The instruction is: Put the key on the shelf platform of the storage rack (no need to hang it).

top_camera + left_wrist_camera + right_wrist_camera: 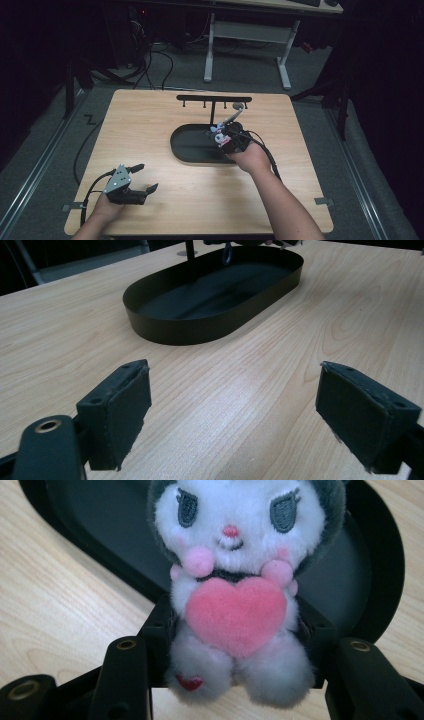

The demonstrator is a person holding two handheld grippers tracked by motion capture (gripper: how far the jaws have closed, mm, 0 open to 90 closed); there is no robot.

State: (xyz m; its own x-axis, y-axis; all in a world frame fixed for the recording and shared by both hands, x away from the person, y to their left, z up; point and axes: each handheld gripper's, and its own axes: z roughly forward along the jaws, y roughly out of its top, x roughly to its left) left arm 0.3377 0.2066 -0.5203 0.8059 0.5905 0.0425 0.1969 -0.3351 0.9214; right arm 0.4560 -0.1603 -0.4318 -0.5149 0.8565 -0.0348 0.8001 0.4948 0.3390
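A small white plush toy (235, 580) with a dark hood and a pink heart on its chest sits between the jaws of my right gripper (235, 645), which is shut on its lower body. Seen from the high view, the right gripper (223, 136) holds the plush toy (218, 134) over the right end of the black oval tray (187, 147). A grey loop (238, 106) rises from the toy toward the black hook rack (214, 100) behind the tray. My left gripper (140, 177) rests near the table's front left, open, with nothing between its pads (125, 405).
The black oval tray (165, 327) lies ahead in the left gripper view, its inside bare. The wooden table (150, 120) has free room to the left and front. A white desk frame (245, 45) and cables stand on the floor beyond.
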